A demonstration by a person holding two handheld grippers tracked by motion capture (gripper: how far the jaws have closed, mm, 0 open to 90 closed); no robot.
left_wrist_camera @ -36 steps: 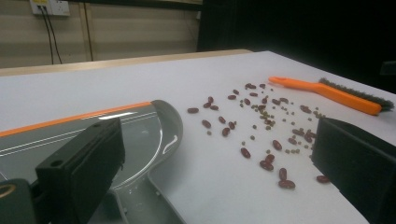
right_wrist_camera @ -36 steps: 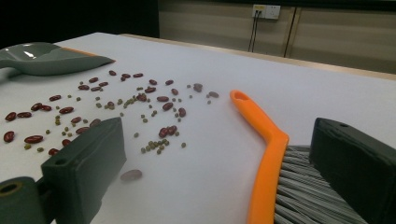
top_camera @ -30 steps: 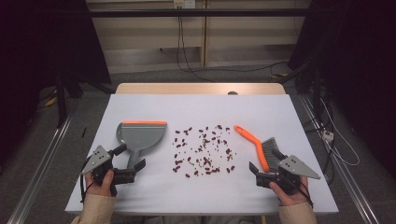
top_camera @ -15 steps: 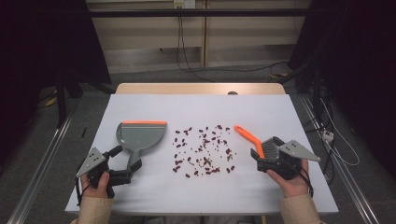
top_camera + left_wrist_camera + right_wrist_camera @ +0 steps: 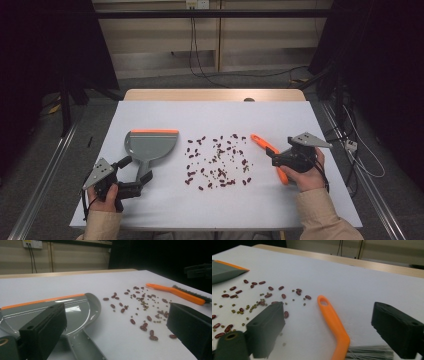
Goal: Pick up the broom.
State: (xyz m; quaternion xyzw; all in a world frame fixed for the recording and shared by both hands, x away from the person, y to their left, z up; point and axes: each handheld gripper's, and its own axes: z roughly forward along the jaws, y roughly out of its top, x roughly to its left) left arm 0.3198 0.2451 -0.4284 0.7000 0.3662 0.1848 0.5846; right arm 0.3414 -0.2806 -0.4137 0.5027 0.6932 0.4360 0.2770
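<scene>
Orange brush [image 5: 267,155]: right of beans [image 5: 218,161], handle running away from person.
Right gripper [image 5: 329,340]: open, jaws straddling handle.
Left gripper [image 5: 135,181]: open, at dustpan [image 5: 150,147] handle, left of beans.

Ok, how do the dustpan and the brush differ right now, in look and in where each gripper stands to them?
The dustpan is broad, grey with an orange lip; the brush is slim, with an orange handle and dark bristles. The dustpan lies left of the scattered beans, the brush right of them. The left gripper is open at the dustpan's handle; the right gripper is open astride the brush, above it. Both lie flat on the table, neither gripped.
</scene>
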